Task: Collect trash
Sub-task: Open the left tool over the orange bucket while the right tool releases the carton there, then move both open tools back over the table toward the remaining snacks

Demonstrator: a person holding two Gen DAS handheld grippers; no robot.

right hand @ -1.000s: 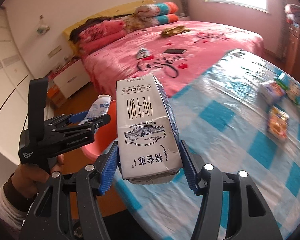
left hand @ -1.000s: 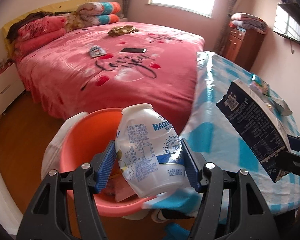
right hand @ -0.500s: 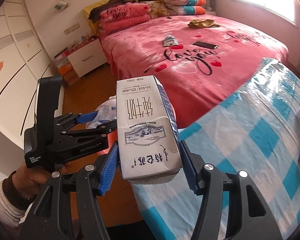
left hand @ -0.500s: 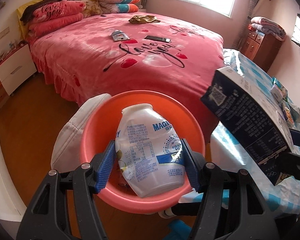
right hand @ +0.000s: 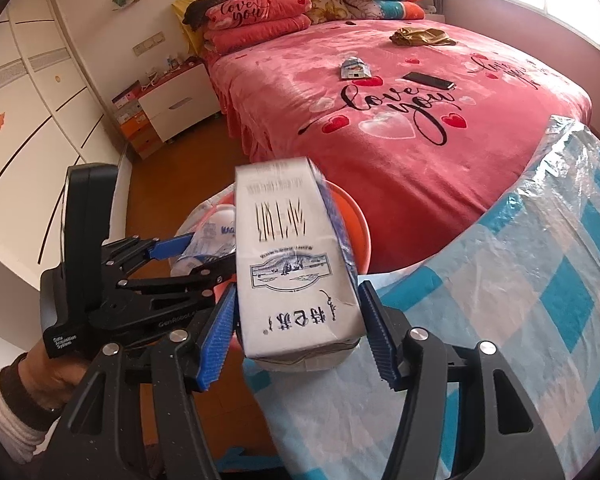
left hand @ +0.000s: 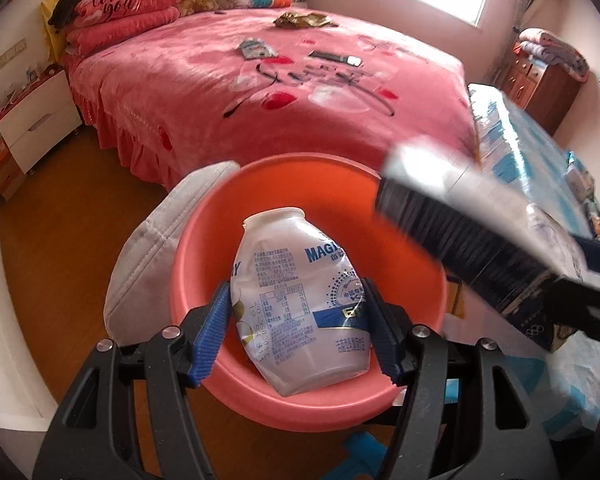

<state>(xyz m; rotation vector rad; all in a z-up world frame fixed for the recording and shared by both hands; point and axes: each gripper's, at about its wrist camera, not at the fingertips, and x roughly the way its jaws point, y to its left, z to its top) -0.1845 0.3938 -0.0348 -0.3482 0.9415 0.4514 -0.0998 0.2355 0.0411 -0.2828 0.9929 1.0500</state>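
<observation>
While over basin [left hand: 312, 184], bottle [left hand: 304, 300] sits btwn left claw [left hand: 300, 336] pads.

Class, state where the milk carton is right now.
The milk carton sits between the right gripper's blue pads, over the orange basin, beside the checked table.

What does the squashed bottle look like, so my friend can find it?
Start at the big pink bed, then look down to the orange tub on the floor in front of it. Above the tub, the left tool pinches a crumpled white plastic bottle with blue writing, unlike the boxy milk carton beside it.
</observation>
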